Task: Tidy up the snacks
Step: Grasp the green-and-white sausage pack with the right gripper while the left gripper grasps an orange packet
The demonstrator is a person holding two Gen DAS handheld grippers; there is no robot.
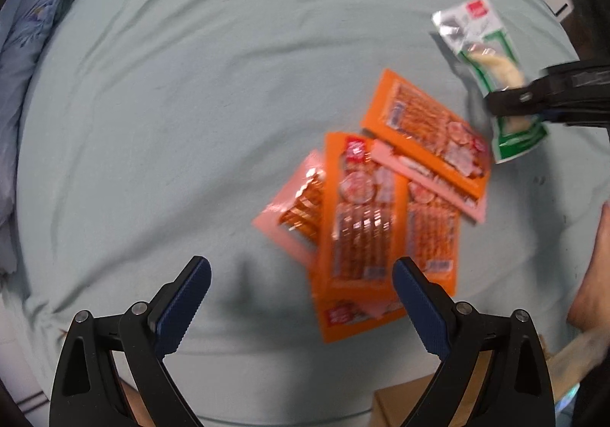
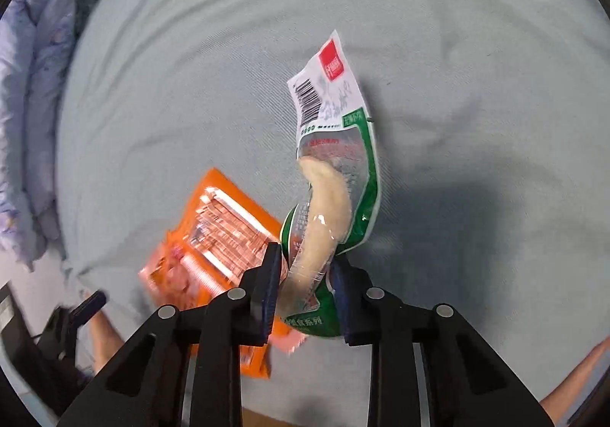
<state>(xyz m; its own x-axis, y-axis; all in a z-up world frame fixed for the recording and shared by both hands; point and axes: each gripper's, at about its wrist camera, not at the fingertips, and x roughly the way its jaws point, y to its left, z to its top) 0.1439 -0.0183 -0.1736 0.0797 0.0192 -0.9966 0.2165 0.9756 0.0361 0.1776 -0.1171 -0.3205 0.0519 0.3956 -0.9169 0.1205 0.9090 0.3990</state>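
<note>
Right gripper (image 2: 305, 274) clamped on the lower end of a green-and-white snack pouch (image 2: 335, 160), held just right of the orange snack packets (image 1: 389, 198). Left gripper (image 1: 301, 289), jaws spread and empty, hovers over the bedsheet (image 1: 171, 103) at the packets' near edge.

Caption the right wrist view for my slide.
Right tongs grip a green-and-white chicken snack pouch above orange snack packets.

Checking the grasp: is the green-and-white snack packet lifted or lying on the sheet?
Lifted: right gripper pinches the green-and-white snack packet, its shadow falling apart.
</note>
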